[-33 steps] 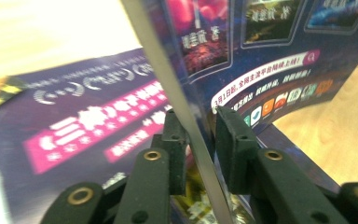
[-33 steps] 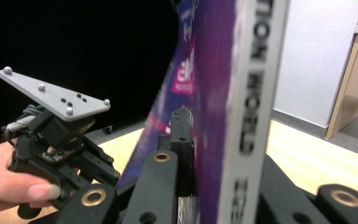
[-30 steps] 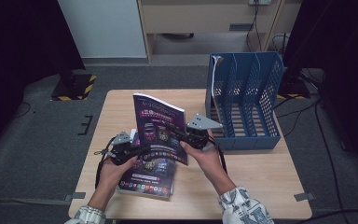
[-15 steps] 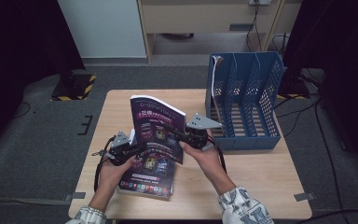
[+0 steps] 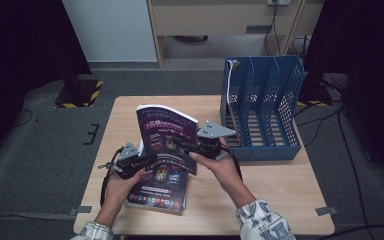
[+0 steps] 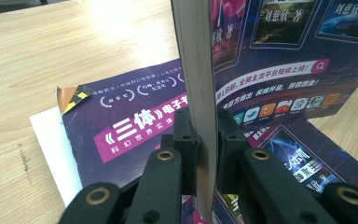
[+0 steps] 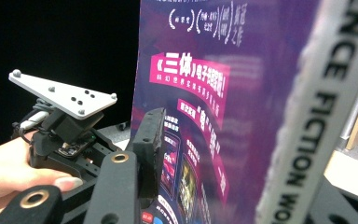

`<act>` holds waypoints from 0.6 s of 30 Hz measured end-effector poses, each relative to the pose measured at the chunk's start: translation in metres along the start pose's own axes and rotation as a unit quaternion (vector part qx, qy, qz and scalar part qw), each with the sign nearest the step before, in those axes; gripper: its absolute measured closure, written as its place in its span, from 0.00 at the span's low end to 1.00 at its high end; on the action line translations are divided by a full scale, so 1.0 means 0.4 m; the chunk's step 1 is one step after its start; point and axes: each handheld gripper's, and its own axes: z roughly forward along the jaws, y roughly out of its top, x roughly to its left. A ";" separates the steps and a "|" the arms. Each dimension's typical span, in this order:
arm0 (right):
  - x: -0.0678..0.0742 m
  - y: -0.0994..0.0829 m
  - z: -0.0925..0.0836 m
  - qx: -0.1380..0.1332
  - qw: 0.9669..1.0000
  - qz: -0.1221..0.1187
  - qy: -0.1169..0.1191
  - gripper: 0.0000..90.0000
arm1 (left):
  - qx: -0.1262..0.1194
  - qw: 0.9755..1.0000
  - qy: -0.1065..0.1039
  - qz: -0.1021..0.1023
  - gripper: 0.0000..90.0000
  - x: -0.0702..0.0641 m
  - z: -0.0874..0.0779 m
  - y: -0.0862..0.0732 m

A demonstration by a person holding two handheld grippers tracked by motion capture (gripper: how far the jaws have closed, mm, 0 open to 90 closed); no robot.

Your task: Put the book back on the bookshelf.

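I am standing the purple magazine [image 5: 167,135] upright at mid-table, over a second magazine [image 5: 157,192] lying flat. My left gripper [image 5: 132,161] is pinching its lower edge, pads [image 6: 185,140] pressed tight on the stacked pages. My right gripper [image 5: 192,146] has just been opening; one pad [image 7: 150,140] stands beside the cover, apparently no longer pressing.

Judgement: left must be keeping a firm pinch while right is regripping higher, so the magazine is not flopping before going toward the blue file rack [image 5: 262,107].

Against a second ago: the magazine is standing slightly more upright; both hands are where they were.
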 end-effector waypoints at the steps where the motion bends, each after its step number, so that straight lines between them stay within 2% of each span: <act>1: -0.001 0.004 0.001 0.005 1.000 0.000 0.002 0.63 | 0.001 1.000 0.001 0.000 0.91 0.000 -0.001 0.000; 2: -0.001 0.004 0.001 0.005 1.000 0.000 0.002 0.63 | 0.001 1.000 0.001 0.000 0.91 0.000 -0.001 0.000; 5: -0.003 0.019 0.006 0.016 1.000 0.011 0.005 0.53 | 0.001 1.000 0.001 0.003 0.91 -0.001 -0.001 0.001; 7: -0.004 0.026 0.009 0.021 1.000 0.015 0.002 0.51 | 0.002 1.000 0.001 0.003 0.91 -0.001 -0.001 0.001; 8: -0.006 0.032 0.012 0.026 0.999 0.026 0.009 0.50 | 0.002 1.000 0.001 0.002 0.91 -0.001 -0.001 0.000; 11: -0.008 0.039 0.017 0.026 0.999 0.024 0.012 0.49 | 0.002 1.000 0.001 0.001 0.91 0.001 -0.002 -0.001; 18: -0.009 0.064 0.015 -0.007 1.000 0.018 0.017 0.45 | 0.002 1.000 0.001 0.002 0.91 0.000 -0.002 -0.001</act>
